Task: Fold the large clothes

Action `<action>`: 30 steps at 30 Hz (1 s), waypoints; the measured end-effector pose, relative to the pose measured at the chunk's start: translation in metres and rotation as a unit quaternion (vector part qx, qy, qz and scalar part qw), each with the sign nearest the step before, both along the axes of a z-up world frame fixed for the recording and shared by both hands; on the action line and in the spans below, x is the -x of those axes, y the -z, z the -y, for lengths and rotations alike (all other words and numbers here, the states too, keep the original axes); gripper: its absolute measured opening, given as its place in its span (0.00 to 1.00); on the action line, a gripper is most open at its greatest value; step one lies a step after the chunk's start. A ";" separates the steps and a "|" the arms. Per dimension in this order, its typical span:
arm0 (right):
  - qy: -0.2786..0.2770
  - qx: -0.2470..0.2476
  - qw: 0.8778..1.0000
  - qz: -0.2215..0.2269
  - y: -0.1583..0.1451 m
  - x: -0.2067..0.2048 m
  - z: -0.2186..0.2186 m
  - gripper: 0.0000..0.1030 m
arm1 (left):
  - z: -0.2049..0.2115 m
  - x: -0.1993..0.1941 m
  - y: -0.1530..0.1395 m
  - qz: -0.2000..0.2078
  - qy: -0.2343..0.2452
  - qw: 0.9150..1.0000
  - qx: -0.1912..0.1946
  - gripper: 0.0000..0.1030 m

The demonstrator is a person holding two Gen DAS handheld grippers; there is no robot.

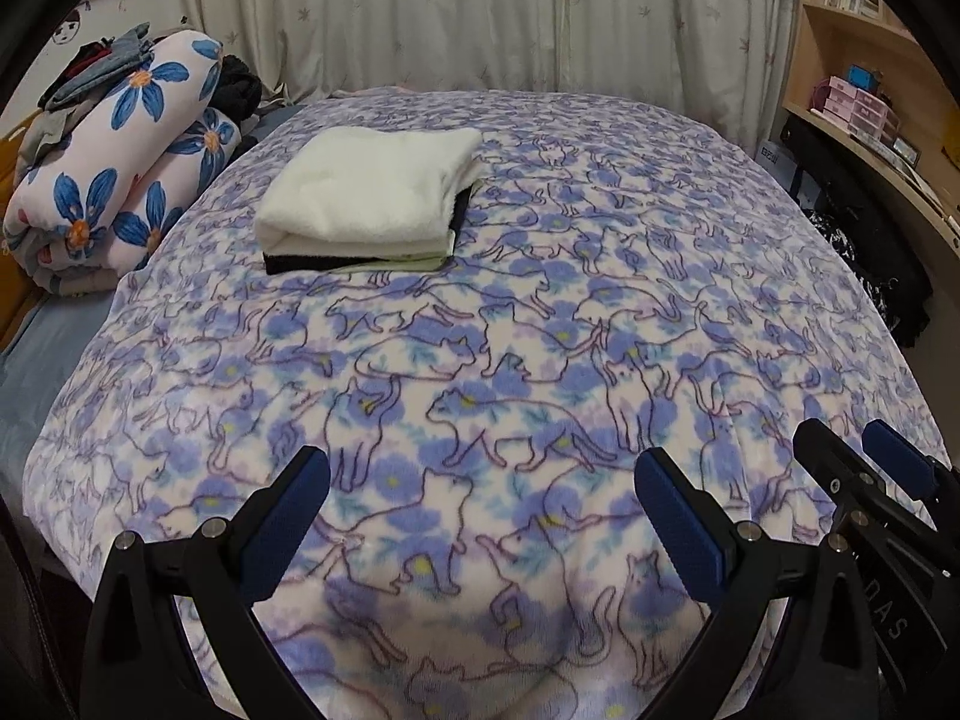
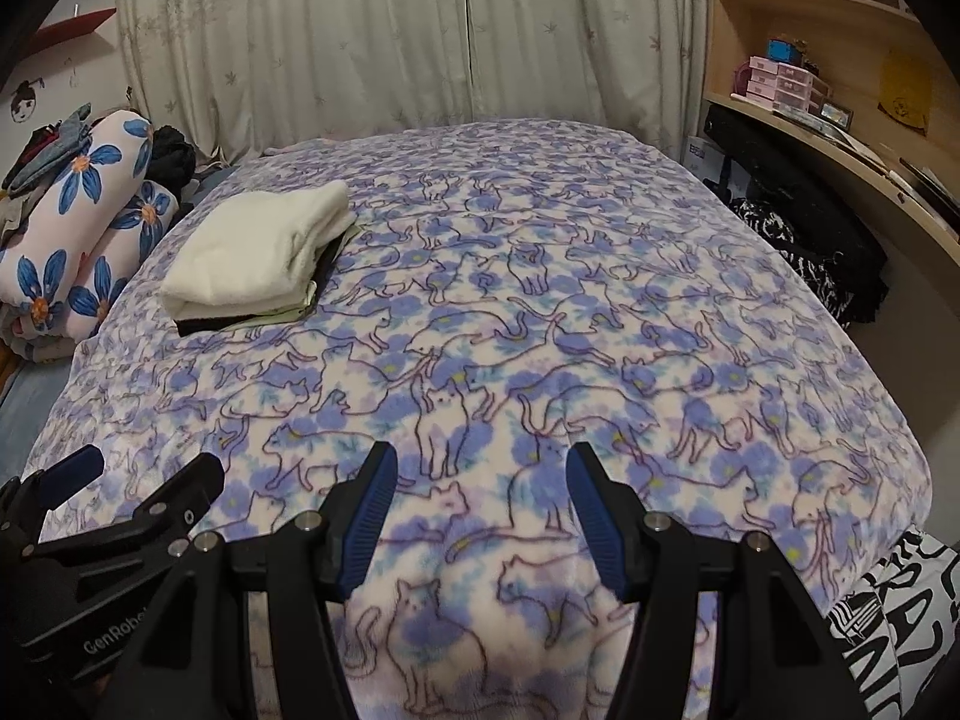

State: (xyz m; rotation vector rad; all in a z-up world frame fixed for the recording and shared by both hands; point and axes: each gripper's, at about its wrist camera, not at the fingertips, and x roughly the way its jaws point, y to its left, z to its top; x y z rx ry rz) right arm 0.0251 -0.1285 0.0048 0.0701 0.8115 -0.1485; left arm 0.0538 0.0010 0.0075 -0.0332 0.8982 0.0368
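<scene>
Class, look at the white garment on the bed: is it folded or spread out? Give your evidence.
Folded. The white garment forms a compact rectangle with a doubled, layered edge, resting on other folded pieces.

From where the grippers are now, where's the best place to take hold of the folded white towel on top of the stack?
Probably the rounded folded edge of the white towel, approached from the near side. That edge faces the grippers and is thick, so the open left gripper could pinch it there; the right-hand side shows loose layers.
</scene>
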 end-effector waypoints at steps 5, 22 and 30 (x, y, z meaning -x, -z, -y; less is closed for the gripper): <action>-0.002 -0.004 1.000 -0.004 0.001 0.007 -0.002 0.57 | -0.002 0.010 0.000 0.000 -0.001 1.000 -0.004 0.98; -0.002 0.007 1.000 -0.001 0.000 0.019 -0.006 0.57 | -0.006 0.022 -0.006 0.008 -0.001 1.000 -0.006 0.98; -0.002 0.006 1.000 -0.002 0.001 0.019 -0.006 0.57 | -0.007 0.022 -0.006 0.004 -0.001 1.000 -0.004 0.98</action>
